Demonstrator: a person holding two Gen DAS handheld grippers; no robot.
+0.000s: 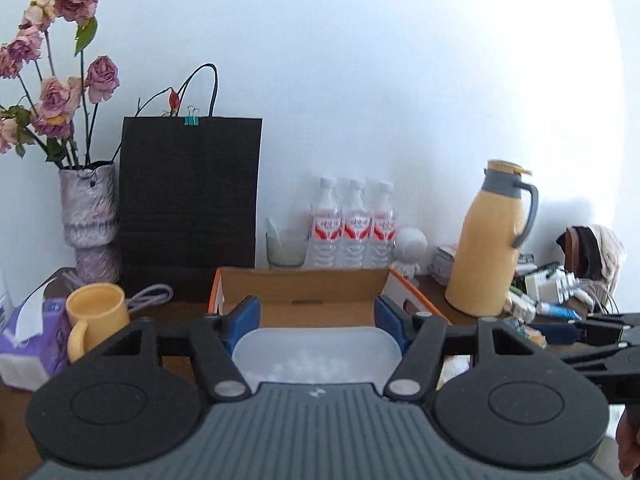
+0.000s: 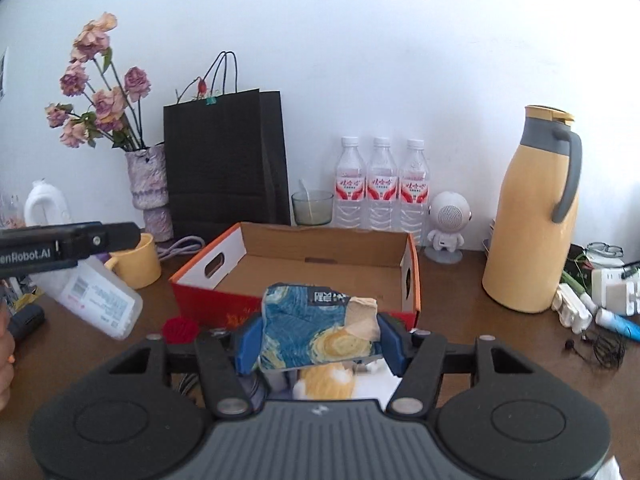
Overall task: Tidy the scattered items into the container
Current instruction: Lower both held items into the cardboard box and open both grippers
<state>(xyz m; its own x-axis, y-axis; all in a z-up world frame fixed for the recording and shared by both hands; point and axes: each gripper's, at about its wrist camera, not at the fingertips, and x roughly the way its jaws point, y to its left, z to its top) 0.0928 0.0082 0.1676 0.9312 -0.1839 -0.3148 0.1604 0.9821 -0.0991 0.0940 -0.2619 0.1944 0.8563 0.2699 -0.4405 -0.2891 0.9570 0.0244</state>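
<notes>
Along the back wall, left end: a vase of dried roses (image 2: pixel 148 184), then a black paper bag (image 2: pixel 226 160) with a clip on its rim.
Table, left side: a yellow mug (image 2: pixel 138 264) beside a purple tissue pack (image 1: pixel 28 336); a coiled lilac cable (image 2: pixel 180 246) lies behind the mug.
Left gripper (image 1: pixel 318 320): its blue pads clamp a translucent plastic tub (image 1: pixel 316 354) by the sides; in the right wrist view the tub (image 2: pixel 100 300) hangs tilted above the table.
Centre: the cardboard box (image 2: pixel 320 264), open-topped with orange edges and nothing visible inside, sits directly ahead of both grippers; a small red woolly thing (image 2: pixel 180 330) lies just before its near-left corner.
Right gripper (image 2: pixel 316 344): jaws grip a blue swirl-printed tissue pack (image 2: pixel 316 328), just short of the box's near wall.
Behind the box: a glass (image 2: pixel 312 208), three water bottles (image 2: pixel 382 184), a small white astronaut figure (image 2: pixel 448 224).
Right side: a yellow thermos jug (image 2: pixel 536 216), then chargers, a blue tube (image 2: pixel 618 324) and black earphones (image 2: pixel 600 350) cluttering the table edge.
</notes>
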